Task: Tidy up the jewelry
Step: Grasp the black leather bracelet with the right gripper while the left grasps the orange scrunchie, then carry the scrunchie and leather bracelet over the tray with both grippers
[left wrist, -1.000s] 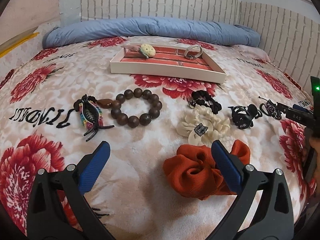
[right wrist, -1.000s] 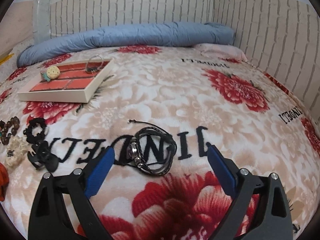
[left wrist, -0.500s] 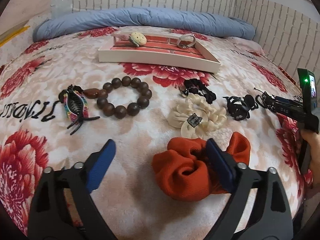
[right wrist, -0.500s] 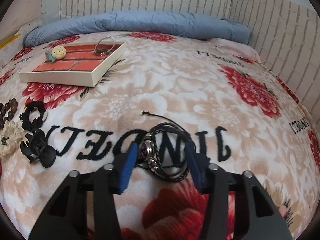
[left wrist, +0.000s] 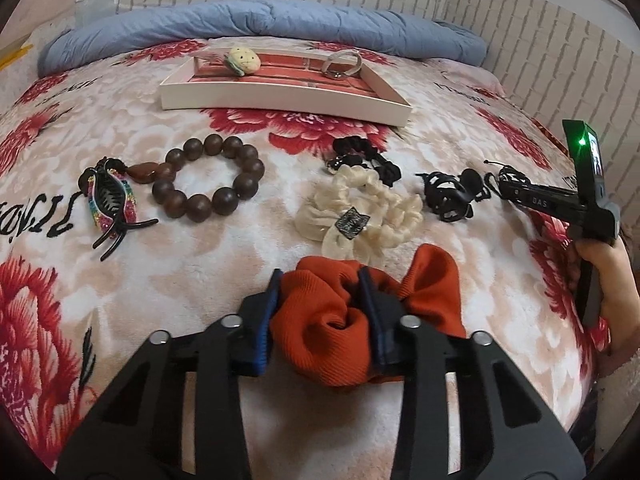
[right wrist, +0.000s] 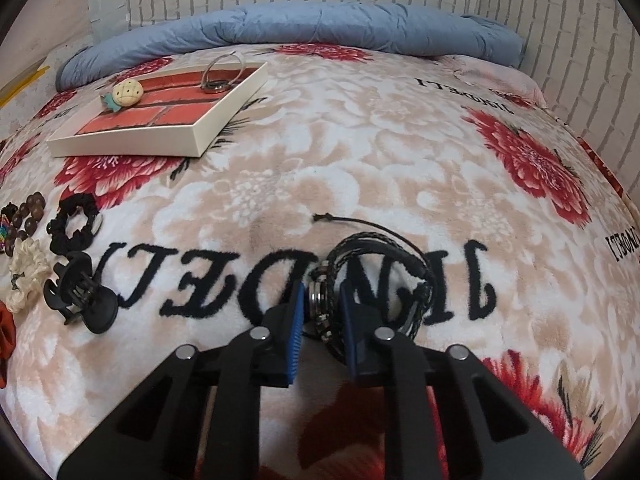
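Observation:
My left gripper [left wrist: 318, 280] is shut on the orange scrunchie [left wrist: 344, 344], which lies on the flowered blanket. My right gripper [right wrist: 322, 298] is shut on the black braided cord bracelet [right wrist: 384, 256]; it also shows in the left wrist view [left wrist: 508, 178] with the right gripper over it. The white tray with a red brick lining [left wrist: 280, 98] stands at the back and holds a pineapple charm [left wrist: 243, 61] and a silver ring [left wrist: 342, 65]. The tray also shows in the right wrist view [right wrist: 132, 146].
On the blanket lie a brown bead bracelet [left wrist: 208, 178], a rainbow claw clip [left wrist: 112, 204], a cream scrunchie [left wrist: 360, 216], a black scrunchie [left wrist: 364, 156] and a black claw clip [left wrist: 450, 194]. A rolled blue duvet [left wrist: 256, 28] and brick walls bound the bed.
Both grippers moved forward and down and closed from wide open: the left onto the orange scrunchie, the right onto the black cord bracelet.

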A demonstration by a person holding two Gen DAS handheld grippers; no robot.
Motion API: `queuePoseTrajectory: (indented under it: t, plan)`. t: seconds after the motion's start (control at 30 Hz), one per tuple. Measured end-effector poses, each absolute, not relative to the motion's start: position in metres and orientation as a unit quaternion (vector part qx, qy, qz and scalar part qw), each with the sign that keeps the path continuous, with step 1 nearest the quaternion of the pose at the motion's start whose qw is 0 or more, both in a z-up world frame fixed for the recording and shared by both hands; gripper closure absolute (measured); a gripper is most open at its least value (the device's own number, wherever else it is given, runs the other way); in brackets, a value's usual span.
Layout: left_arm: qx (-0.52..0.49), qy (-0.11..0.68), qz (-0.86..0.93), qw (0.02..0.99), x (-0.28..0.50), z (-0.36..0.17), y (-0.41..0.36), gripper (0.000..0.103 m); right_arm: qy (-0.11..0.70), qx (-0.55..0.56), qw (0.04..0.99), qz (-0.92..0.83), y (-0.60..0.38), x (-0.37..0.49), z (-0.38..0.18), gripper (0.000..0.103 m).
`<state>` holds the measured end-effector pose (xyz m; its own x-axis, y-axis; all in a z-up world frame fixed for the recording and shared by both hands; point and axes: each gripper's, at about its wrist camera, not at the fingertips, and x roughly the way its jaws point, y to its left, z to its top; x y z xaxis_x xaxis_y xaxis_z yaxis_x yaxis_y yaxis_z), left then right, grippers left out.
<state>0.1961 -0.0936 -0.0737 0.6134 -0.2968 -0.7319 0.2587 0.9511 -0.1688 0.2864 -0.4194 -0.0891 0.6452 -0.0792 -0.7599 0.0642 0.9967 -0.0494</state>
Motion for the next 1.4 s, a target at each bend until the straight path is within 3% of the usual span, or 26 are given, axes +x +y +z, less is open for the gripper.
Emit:
queuePoseTrajectory:
  t: [0.07,0.37,0.83,1.4]
  plan:
    - [-0.025,0.409,-0.157,0.898,0.195,-0.073,-0.093,0.076,0.418,-0.008,0.907,-0.039,-0.419,0.286,-0.089,0.085]
    - [-0.021,0.400,-0.157,0.903,0.193,-0.069,-0.092,0.083,0.410,-0.015,0.911,-0.047,-0.418,0.283,-0.083,0.086]
    - [-0.021,0.346,-0.159,0.925,0.211,-0.023,-0.073,0.084,0.359,-0.001,0.931,-0.060,-0.418,0.279,-0.052,0.087]
    - [-0.028,0.268,-0.125,0.955,0.314,0.061,-0.041,0.084,0.306,0.017,0.951,-0.042,-0.368,0.339,0.011,0.087]
